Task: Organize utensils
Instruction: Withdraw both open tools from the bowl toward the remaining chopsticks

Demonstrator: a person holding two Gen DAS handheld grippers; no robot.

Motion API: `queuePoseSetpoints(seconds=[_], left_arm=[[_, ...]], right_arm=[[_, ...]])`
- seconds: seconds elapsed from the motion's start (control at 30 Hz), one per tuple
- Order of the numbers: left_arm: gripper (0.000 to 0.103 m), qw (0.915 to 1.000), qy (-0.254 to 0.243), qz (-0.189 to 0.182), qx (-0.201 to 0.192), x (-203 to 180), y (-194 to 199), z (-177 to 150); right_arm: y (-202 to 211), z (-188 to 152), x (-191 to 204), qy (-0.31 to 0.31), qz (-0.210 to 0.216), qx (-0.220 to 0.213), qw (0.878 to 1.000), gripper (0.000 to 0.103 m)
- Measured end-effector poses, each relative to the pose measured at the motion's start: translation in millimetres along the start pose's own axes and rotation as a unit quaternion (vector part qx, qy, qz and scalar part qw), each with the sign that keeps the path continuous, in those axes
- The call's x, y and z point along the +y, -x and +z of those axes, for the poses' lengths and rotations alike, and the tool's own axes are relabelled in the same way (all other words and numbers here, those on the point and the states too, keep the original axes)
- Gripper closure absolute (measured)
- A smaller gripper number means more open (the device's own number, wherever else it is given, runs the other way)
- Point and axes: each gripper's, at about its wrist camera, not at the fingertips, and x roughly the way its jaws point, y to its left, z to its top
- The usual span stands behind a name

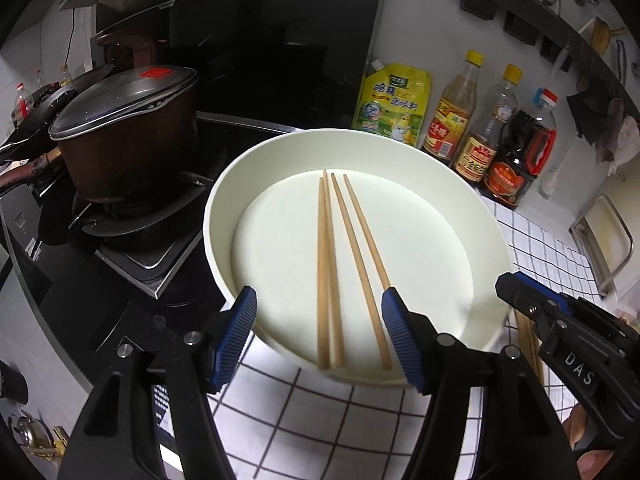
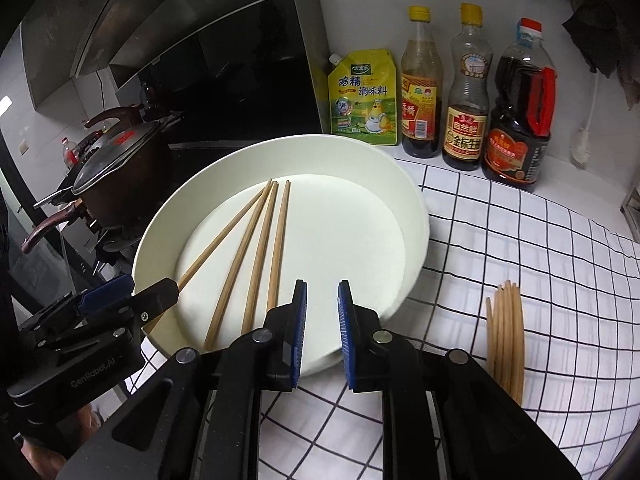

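Chopsticks lie in bowl beyond spread left claw.

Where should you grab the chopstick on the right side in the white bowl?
Grab the rightmost chopstick near its thick end by the bowl's near rim, coming from above. It lies flat, apart from the others there, so the right gripper's jaws can straddle it; its thin tip crowds the rest.

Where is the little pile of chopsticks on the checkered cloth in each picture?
Left wrist view: the pile of chopsticks peeks out at the lower right, mostly hidden behind the right gripper.
Right wrist view: the pile lies in plain sight at the lower right on the checkered cloth.
Shared landmark: the white bowl, just left of the pile in both.
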Motion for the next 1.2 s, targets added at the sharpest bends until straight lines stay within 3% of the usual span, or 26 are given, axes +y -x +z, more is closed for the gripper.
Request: queuePoseSetpoints(seconds=[0.67,1.2], left_arm=[[0.037,0.9993,-0.023,-0.03,0.0,-43.6,31.5,-29.7],[0.035,0.9967,-0.059,-0.054,0.016,-96.7,36.8,-60.5]], right_arm=[[57.1,-40.7,-32.4,-0.012,-0.032,-0.019,0.999,0.083],[83.4,-92.7,-112.2,-0.064,-0.087,-0.008,0.994,0.076]])
